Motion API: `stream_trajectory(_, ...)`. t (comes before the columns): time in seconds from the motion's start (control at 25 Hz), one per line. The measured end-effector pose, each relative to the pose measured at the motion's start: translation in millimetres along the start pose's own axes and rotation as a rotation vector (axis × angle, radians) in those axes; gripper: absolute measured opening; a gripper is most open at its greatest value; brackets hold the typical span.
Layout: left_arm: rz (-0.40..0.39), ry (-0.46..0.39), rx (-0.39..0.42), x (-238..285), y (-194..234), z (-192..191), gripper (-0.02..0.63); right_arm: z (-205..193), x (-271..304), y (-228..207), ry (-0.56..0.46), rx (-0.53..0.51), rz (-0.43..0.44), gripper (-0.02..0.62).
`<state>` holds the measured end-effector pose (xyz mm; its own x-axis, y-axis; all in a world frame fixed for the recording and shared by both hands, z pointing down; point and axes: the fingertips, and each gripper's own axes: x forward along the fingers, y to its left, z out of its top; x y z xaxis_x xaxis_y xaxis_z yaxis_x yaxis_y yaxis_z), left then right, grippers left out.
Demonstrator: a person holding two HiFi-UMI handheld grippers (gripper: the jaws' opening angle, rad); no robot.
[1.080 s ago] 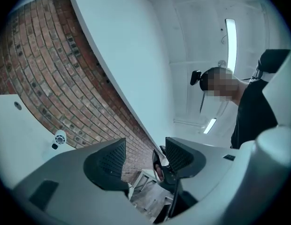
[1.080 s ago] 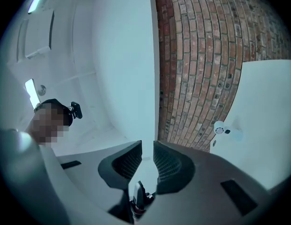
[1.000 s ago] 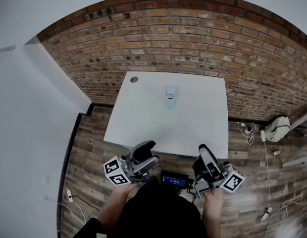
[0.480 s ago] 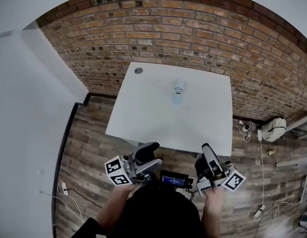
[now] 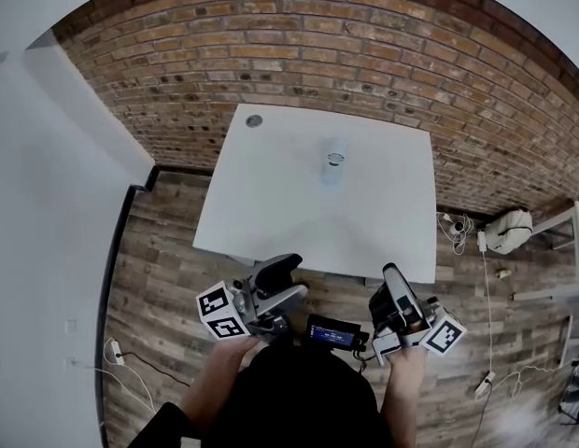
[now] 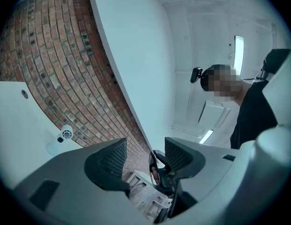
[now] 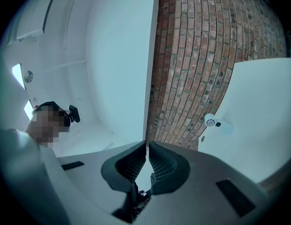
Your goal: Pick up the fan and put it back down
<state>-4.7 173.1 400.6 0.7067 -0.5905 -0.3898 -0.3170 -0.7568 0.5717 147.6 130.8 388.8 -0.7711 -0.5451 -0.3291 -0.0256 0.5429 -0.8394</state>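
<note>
While the head view has drifted a little over the last second, the fan [image 5: 335, 161] keeps its spot on the white table [image 5: 271, 213], past the middle toward the brick wall [image 5: 364, 45]. The left gripper [image 5: 297, 276] and the right gripper [image 5: 392, 276] stay close to the person's body, short of the table's near edge and above the wooden floor [image 5: 168, 250], well apart from the fan. That settles little for the task. A fan resting there with both tools drawn back fits a moment ahead of the lift as well as one after the set-down. Only this view shows how wide that gap is.

From the left gripper view, the fingers [image 6: 108, 161] stand apart with nothing between them, and they have just narrowed slightly. It also shows the fan's [image 6: 61, 140] round grille face, which from above is only a pale blob.

From the right gripper view, the fingertips [image 7: 136, 165] are pressed together on nothing, which the head view cannot settle. The fan [image 7: 216, 124] sits off to the right on the table [image 7: 258, 116], far beyond them.
</note>
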Motion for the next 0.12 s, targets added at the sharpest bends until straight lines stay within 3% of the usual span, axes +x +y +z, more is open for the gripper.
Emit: stream_trajectory(0.12,-0.001,-0.002,-0.005,-1.6,3.7,0.7,0.272,-1.2,7.8,2.1,0.007,-0.023,-0.009,0.026)
